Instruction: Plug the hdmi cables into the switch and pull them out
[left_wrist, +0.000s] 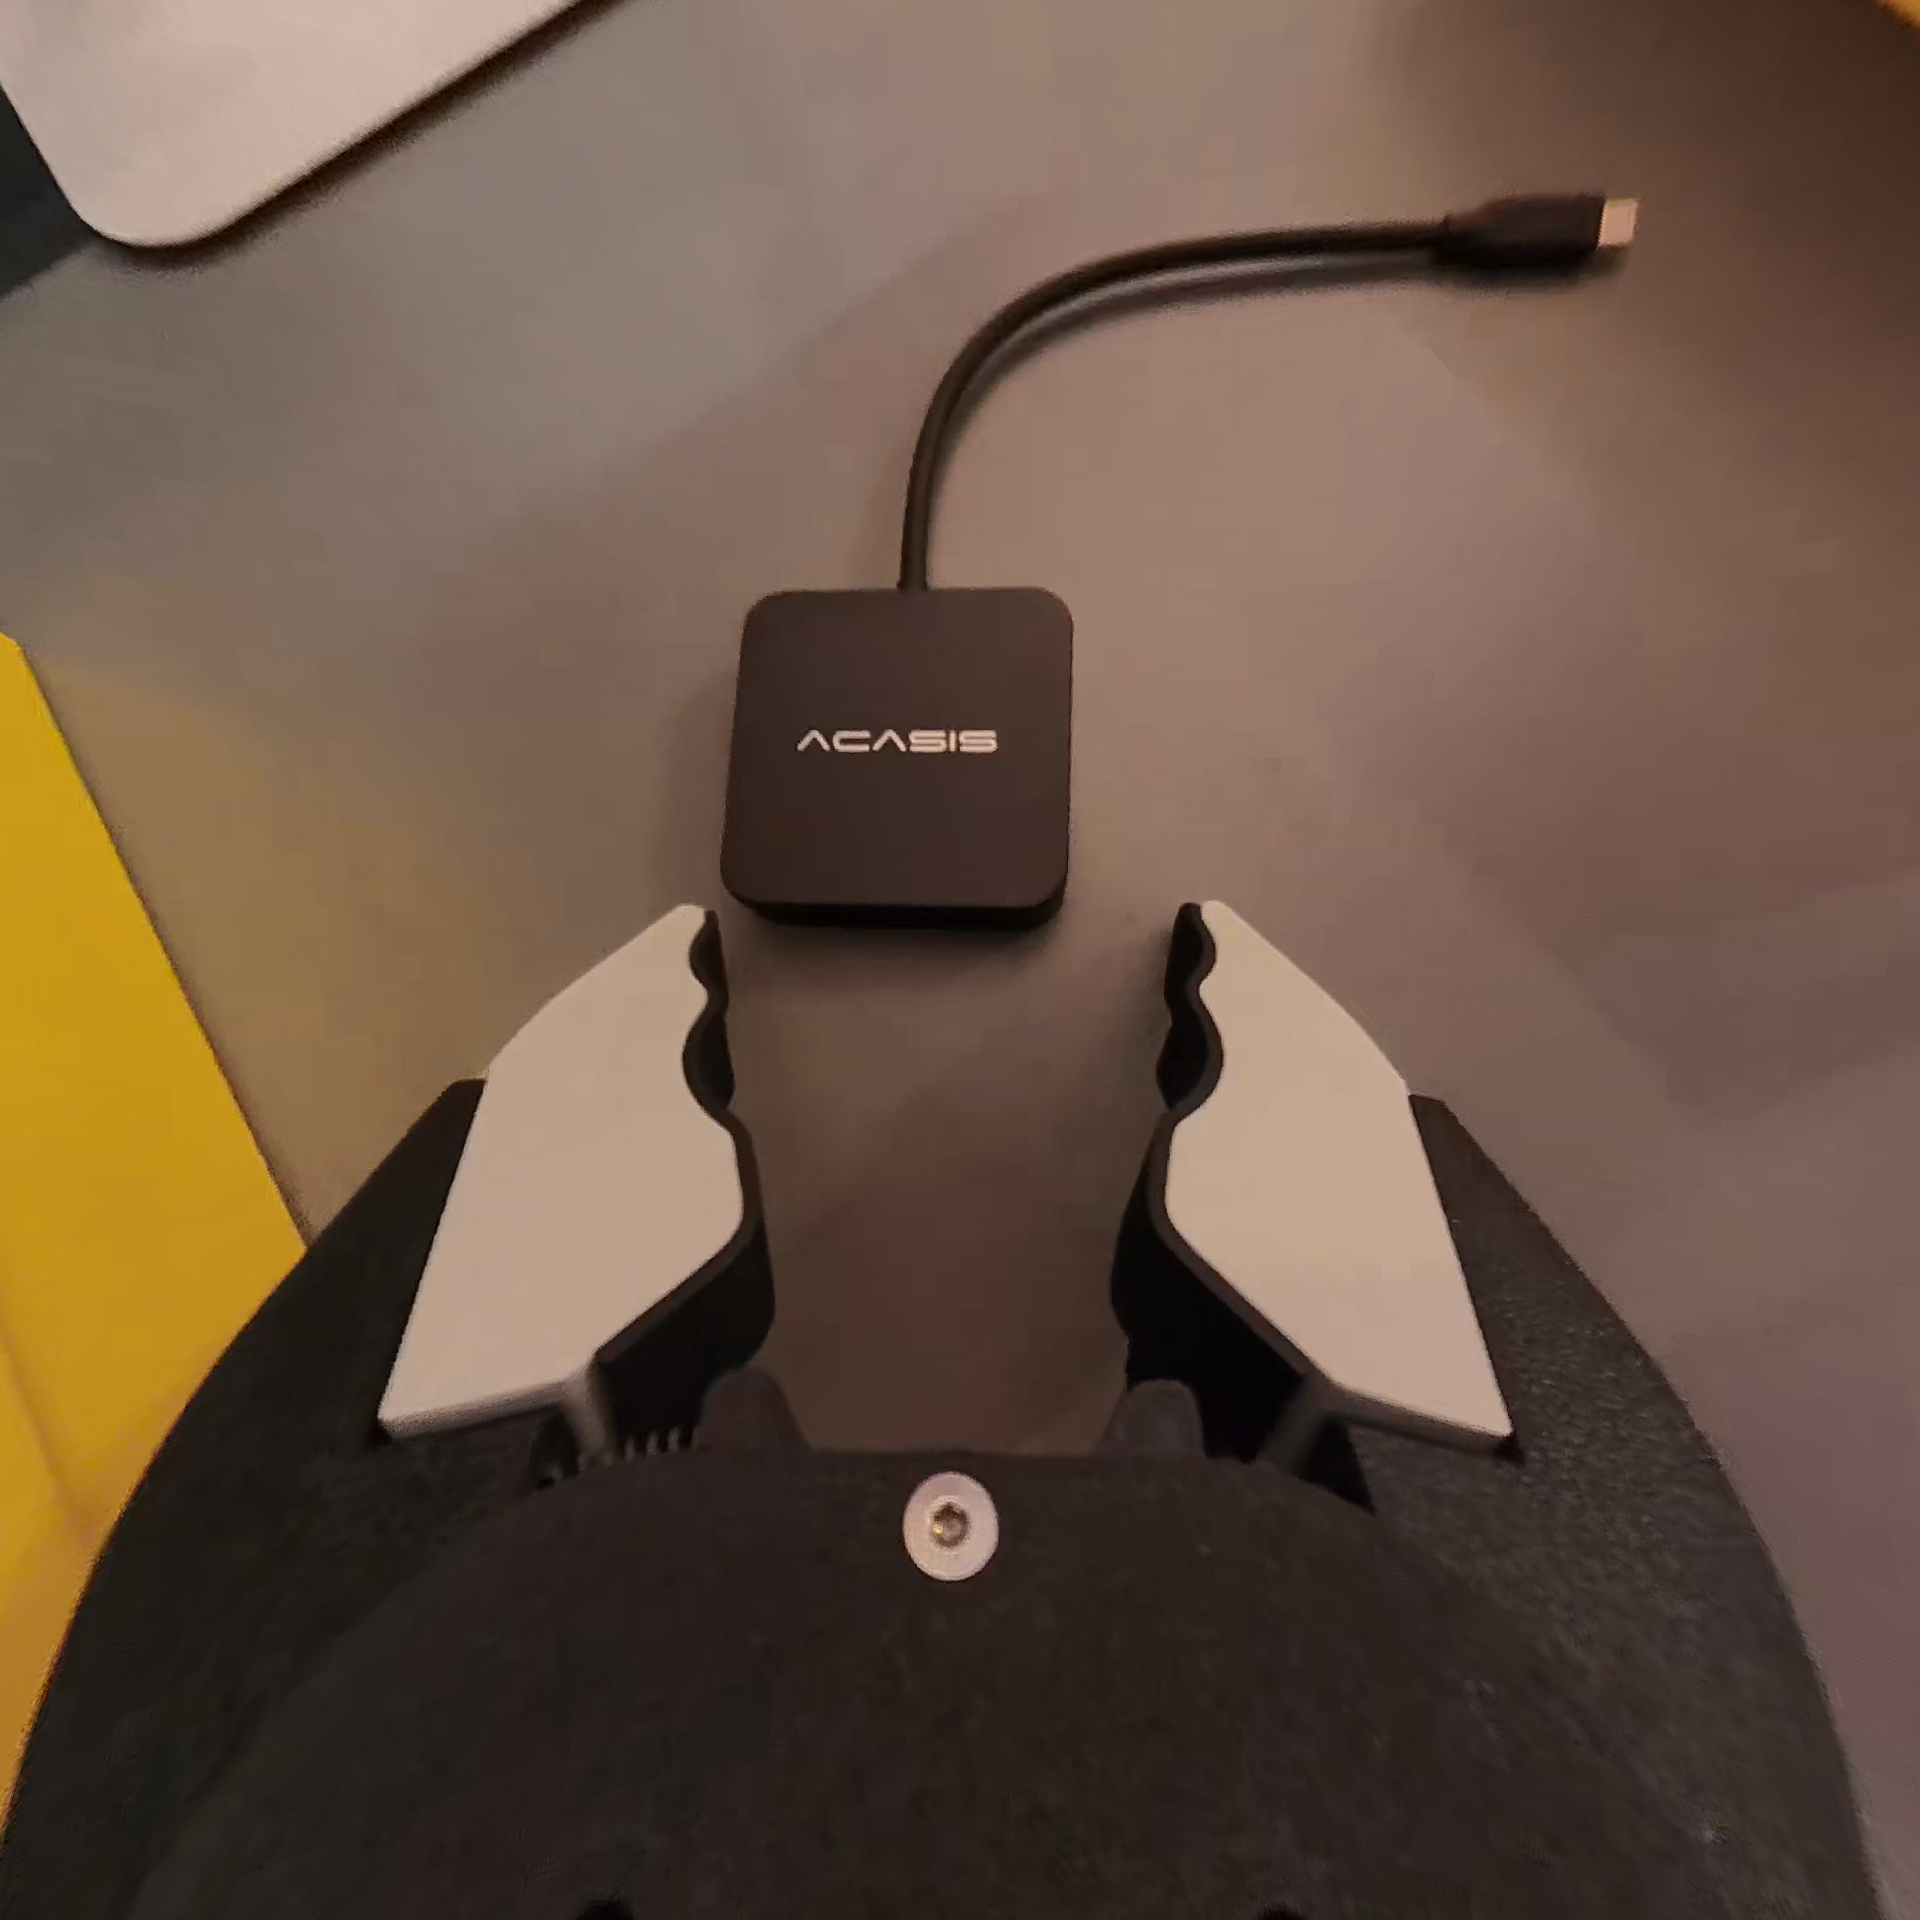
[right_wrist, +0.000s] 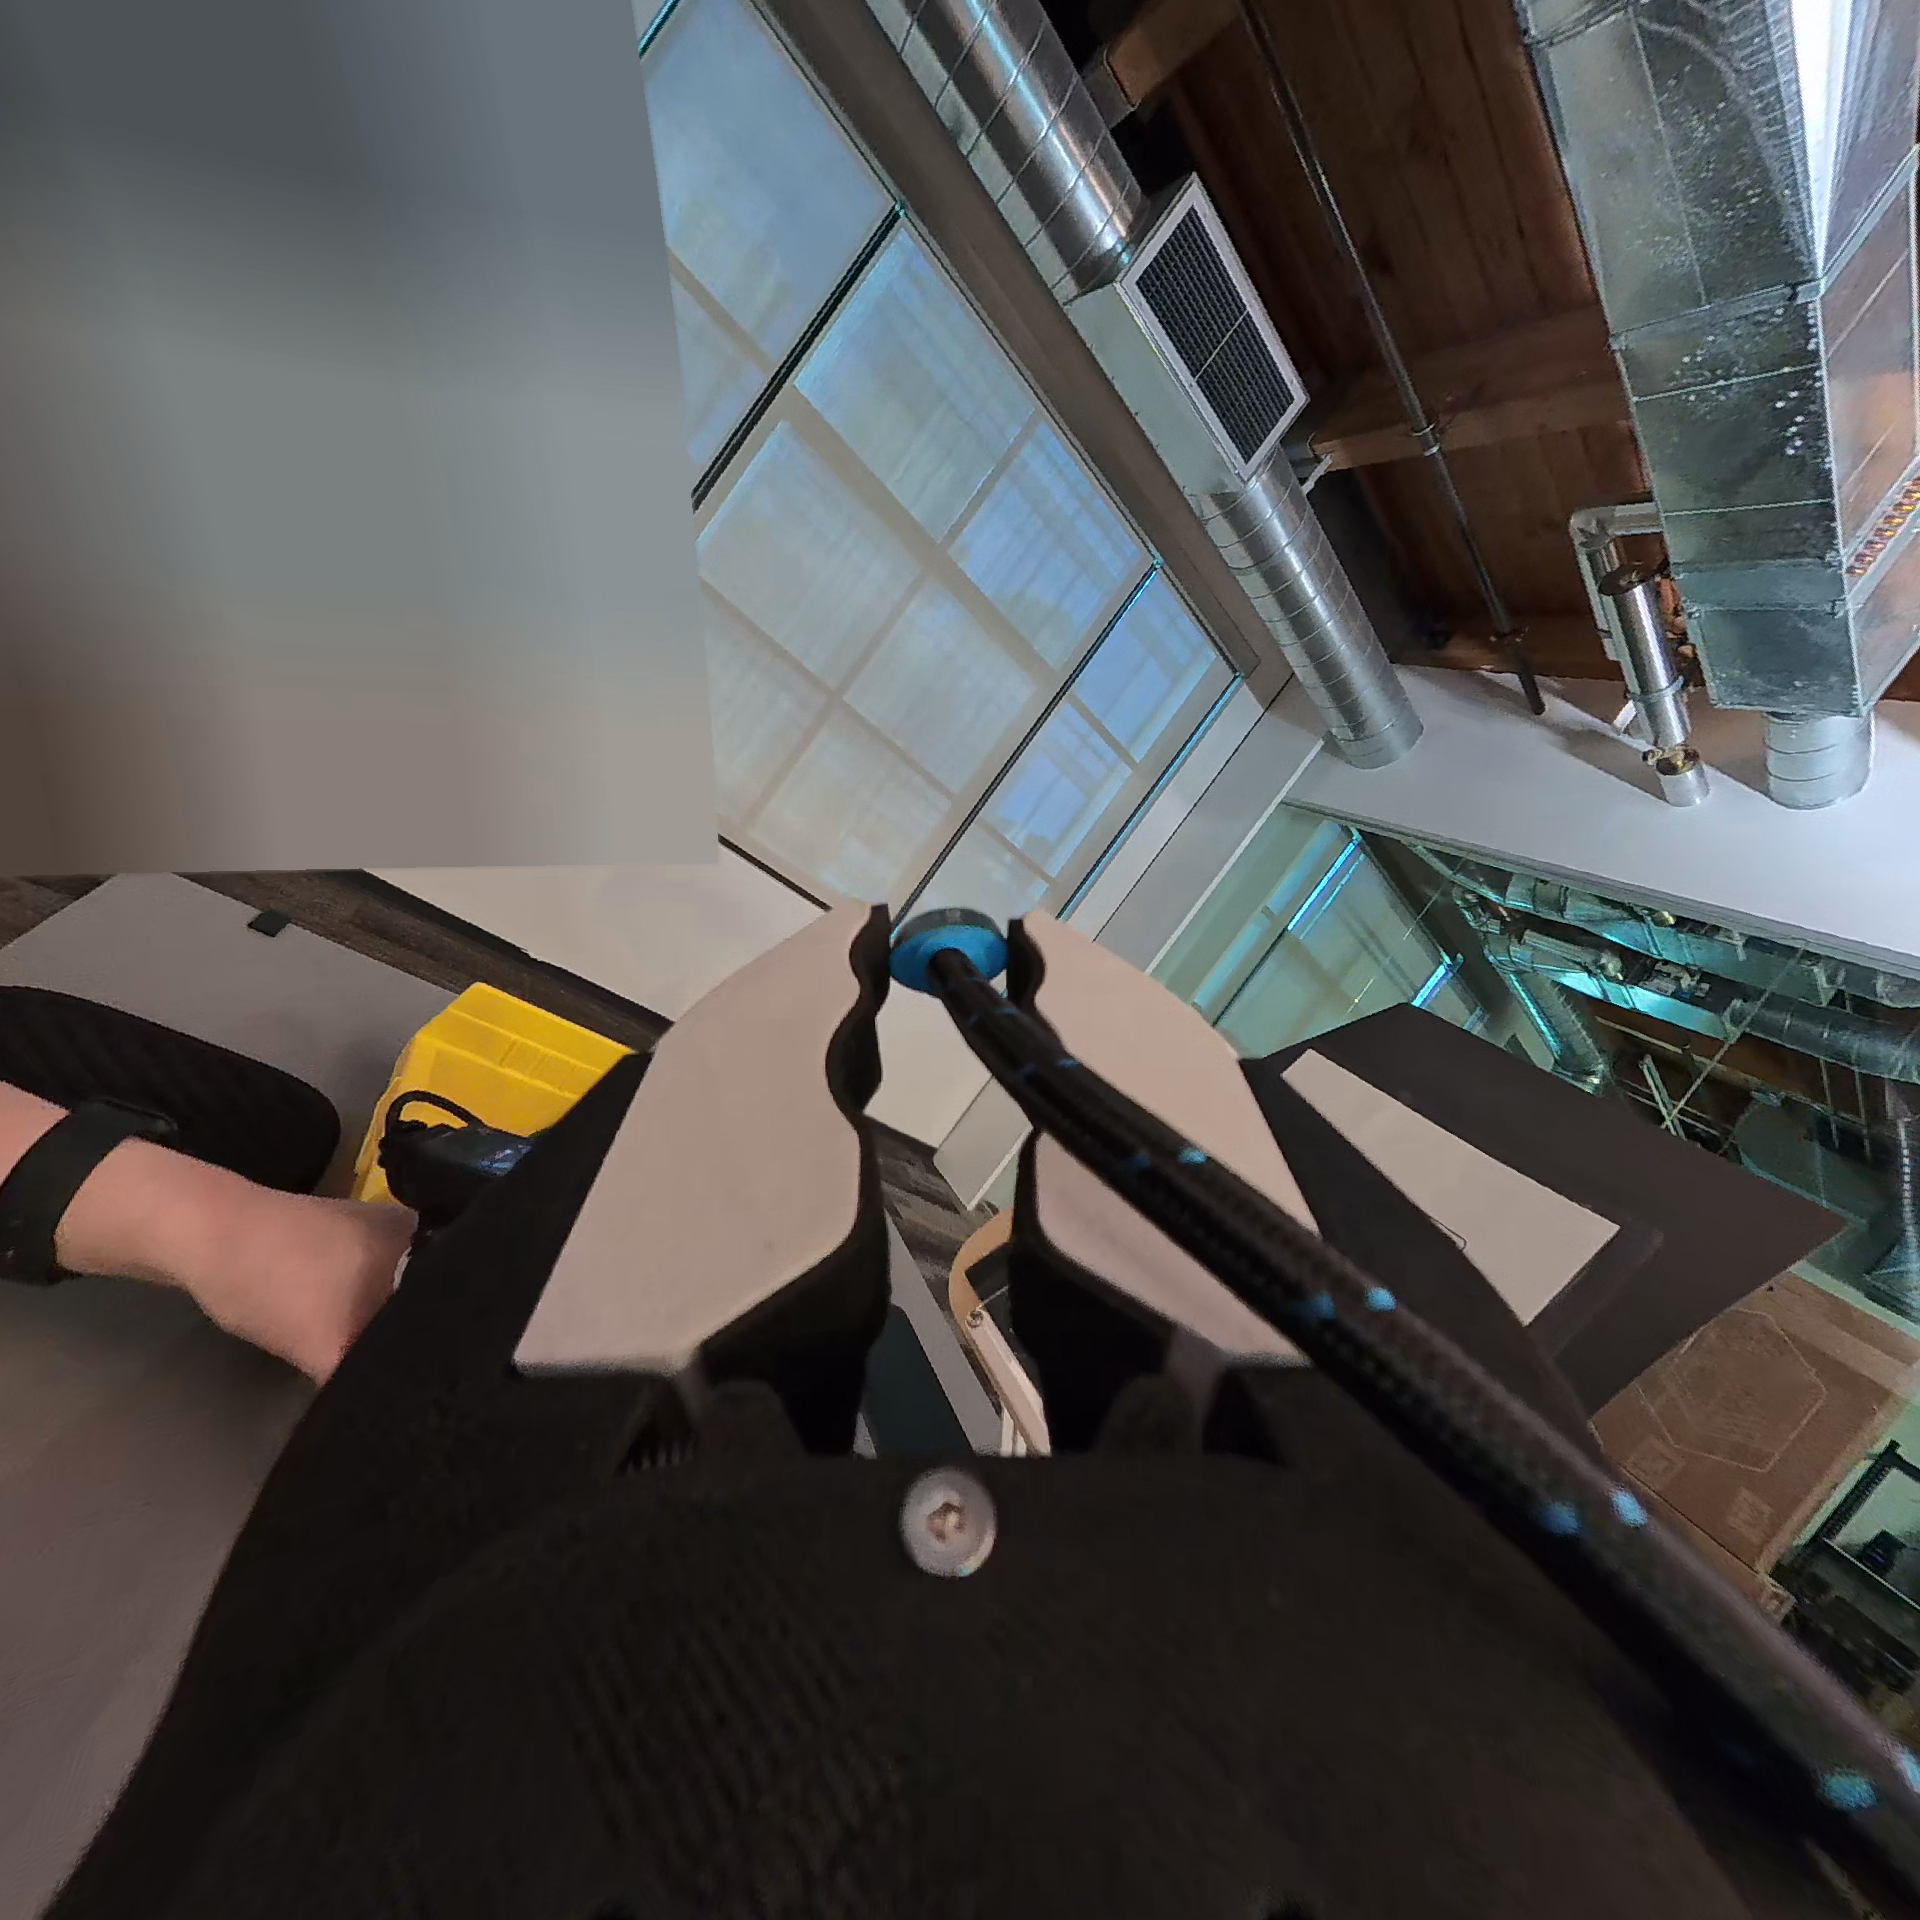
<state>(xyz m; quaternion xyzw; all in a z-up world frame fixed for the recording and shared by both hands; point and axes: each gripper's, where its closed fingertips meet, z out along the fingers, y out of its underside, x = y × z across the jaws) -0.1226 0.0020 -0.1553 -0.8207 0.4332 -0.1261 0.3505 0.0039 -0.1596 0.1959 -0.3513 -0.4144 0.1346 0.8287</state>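
Note:
A black square switch (left_wrist: 897, 756) lies flat on the grey table, with a black pigtail cable (left_wrist: 1049, 312) curving back right to a small plug (left_wrist: 1538, 231). My left gripper (left_wrist: 945, 920) is open and empty, its fingertips just short of the switch's near edge, one on each side. In the right wrist view my right gripper (right_wrist: 945, 940) is shut on the blue-collared plug (right_wrist: 948, 948) of a black braided HDMI cable (right_wrist: 1299, 1299), which trails back right over the right finger. That gripper is tilted up toward the ceiling.
A yellow surface (left_wrist: 94, 1091) lies at the left and a white device corner (left_wrist: 239, 94) at the back left. In the right wrist view a yellow bin (right_wrist: 488, 1070) holds black cables beside a person's arm (right_wrist: 208, 1236) with a black wristband. The gap from one gripper's tips to the other's is roughly 40 cm.

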